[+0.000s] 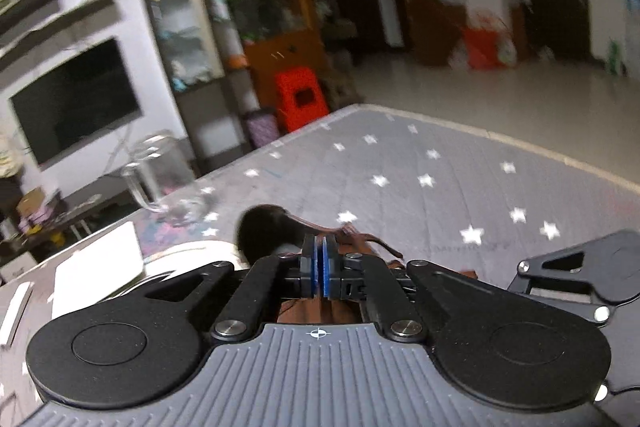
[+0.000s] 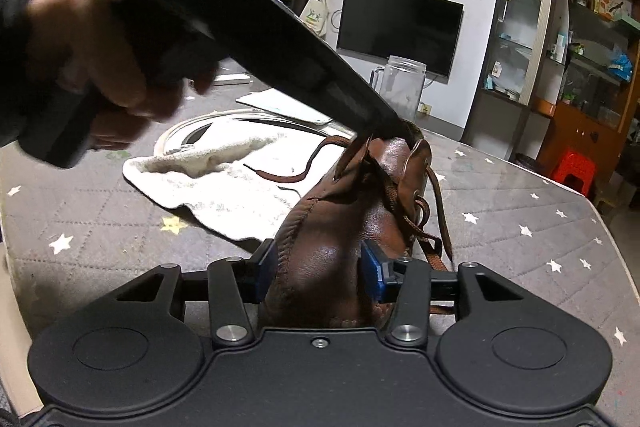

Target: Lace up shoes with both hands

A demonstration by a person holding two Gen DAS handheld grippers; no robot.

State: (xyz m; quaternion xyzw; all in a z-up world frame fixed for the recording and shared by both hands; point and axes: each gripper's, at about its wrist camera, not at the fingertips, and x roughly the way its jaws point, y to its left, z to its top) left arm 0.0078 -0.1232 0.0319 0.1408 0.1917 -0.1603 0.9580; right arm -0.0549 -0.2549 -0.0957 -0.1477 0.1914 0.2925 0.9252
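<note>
**L gripper at collar, R gripper clamps toe: lace runs along shoe axis**

1. Shoe position. I see the brown leather shoe (image 2: 340, 227) on the star-print mattress (image 2: 540, 227), roughly mid-surface, w/ a white towel (image 2: 224, 183) just beside it toward the far-left edge. Long axis runs straight away from the R gripper (image 2: 320, 273): toe nearest me, collar at the far end.

2. R gripper state. Its blue pads (image 2: 372, 275) press on both sides of the toe section. I read this as a clamp on the shoe, i.e. the anchor.

3. L gripper state. In the left wrist view the L gripper (image 1: 319, 267) has its blue pads together, no gap visible. The lace (image 2: 394, 195) sits right at the tips, but whether a strand is pinched between the pads I can't tell; blur and occlusion. In the right wrist view the L tool comes in diagonally from upper left, held by the person's hand (image 2: 96, 67), w/ its nose at the collar.

4. Key relation. L tips are at the top eyelets, opposite end from the R clamp. One loose lace end trails over the towel; the other hangs down the shoe's right flank, near the R pad.

5. Judgement. Next move prob. pulls lace up and away along the axis; R must hold firm or the shoe tilts.
</note>
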